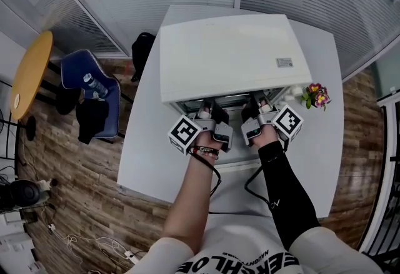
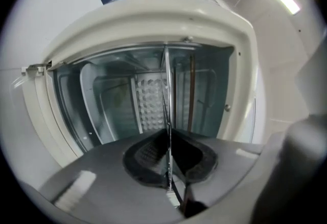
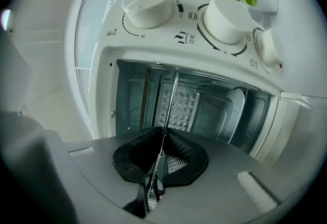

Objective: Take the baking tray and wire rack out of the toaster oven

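Observation:
A white toaster oven [image 1: 231,54] stands on the white table with its front open toward me. Both grippers reach level into the opening, turned on their sides. My left gripper [image 1: 209,108] [image 2: 168,152] is shut on a thin metal rim [image 2: 167,95] that runs edge-on into the cavity. My right gripper [image 1: 253,106] [image 3: 160,155] is shut on the same kind of thin rim [image 3: 172,96]. It looks like the baking tray's front edge; from this angle I cannot tell tray from rack for certain. The rest of it is hidden inside the oven.
Control knobs [image 3: 148,7] sit on the oven's right end, close to my right gripper. A small flower pot [image 1: 315,96] stands by that end. The table [image 1: 325,160] reaches toward me. A blue chair [image 1: 94,88] and a round yellow table [image 1: 28,72] stand at the left.

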`<state>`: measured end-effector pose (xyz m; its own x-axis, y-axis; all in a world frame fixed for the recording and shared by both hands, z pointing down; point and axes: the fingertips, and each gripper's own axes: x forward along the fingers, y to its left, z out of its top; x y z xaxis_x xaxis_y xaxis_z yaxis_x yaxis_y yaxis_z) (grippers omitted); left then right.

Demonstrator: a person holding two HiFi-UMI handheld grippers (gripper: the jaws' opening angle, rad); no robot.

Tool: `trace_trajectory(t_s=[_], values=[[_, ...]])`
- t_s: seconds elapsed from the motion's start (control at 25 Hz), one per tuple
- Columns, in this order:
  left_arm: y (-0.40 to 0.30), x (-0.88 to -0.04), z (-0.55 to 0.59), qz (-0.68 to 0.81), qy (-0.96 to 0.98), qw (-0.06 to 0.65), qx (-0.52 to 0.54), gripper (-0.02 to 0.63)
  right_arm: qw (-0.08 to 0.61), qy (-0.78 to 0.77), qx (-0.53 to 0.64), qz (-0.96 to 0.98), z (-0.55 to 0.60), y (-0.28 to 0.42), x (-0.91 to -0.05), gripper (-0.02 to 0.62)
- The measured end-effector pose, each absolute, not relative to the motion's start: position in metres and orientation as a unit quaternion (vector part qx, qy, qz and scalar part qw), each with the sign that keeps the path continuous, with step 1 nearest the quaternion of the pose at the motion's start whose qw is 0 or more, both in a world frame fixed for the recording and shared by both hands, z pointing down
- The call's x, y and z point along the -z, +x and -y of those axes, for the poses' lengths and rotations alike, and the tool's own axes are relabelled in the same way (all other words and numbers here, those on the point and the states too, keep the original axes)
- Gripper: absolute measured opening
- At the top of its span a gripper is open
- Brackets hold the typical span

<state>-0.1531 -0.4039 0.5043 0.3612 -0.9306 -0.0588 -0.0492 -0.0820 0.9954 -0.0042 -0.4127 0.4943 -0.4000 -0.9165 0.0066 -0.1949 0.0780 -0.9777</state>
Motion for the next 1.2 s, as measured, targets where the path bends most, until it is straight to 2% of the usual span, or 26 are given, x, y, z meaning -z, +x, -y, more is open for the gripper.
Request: trace_trajectory(t_s=[0.24,0.72,1.2], values=[[-0.156,-0.506,0.414,0.402,0.607,0.554,0.404,0.067,0.342,-0.429,0.537,-0.641,0.423,-0.007,-0.496,0.009],[-0.147,-0.508,0.362,0.385,0.621,0.561,0.388,0.067,0.355,-0.424,0.53,-0.643,0.373,0.0,-0.497,0.008],[-0.143,-0.51,0.345,0.37,0.634,0.571,0.369,0.069,0.334,-0.423,0.532,-0.653,0.354,0.002,-0.502,0.012]])
